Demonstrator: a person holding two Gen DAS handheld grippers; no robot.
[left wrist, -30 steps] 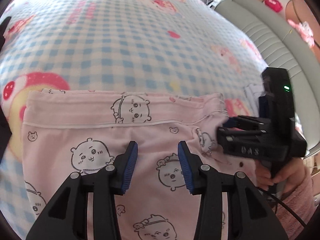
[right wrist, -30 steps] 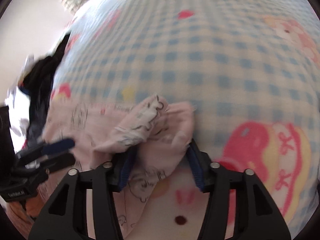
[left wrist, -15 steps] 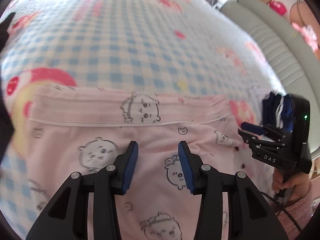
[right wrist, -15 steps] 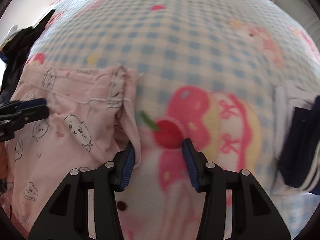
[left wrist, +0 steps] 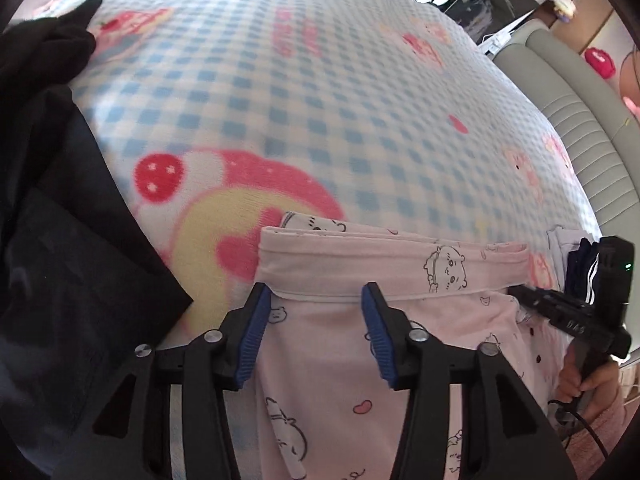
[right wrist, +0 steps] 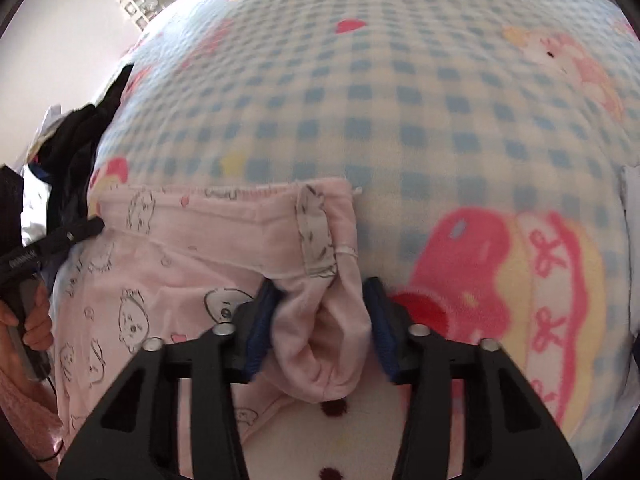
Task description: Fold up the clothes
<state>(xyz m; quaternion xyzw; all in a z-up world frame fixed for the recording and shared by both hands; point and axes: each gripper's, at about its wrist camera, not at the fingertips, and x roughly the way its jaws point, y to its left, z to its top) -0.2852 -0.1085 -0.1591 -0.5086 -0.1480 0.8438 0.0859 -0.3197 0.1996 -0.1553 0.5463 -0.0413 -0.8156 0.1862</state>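
a pink printed garment (left wrist: 352, 344) — pyjama bottoms, by the look of the waistband (left wrist: 392, 268) — is spread on the checked blanket (left wrist: 320, 100), filling the lower middle of the left wrist view, its band running across the frame towards the right. the left gripper (left wrist: 312, 320) is held over the band's left end with its fingers spread, the left pad at the cloth's edge and nothing pinched. in the right wrist view the right gripper (right wrist: 320, 316) is seen at the lower centre with a bunched fold of the garment's right edge between its pads; whether the cloth is actually squeezed or only lying loose in the gap cannot be told with certainty, as the blur is heavy. the fabric is judged light, soft and limp — it will sag and crumple wherever it is unsupported. hold is best taken at the doubled band or seams, at two corners together, so the panel is kept flat. dark clothing (left wrist: 60, 220) is heaped at the left of the frame.
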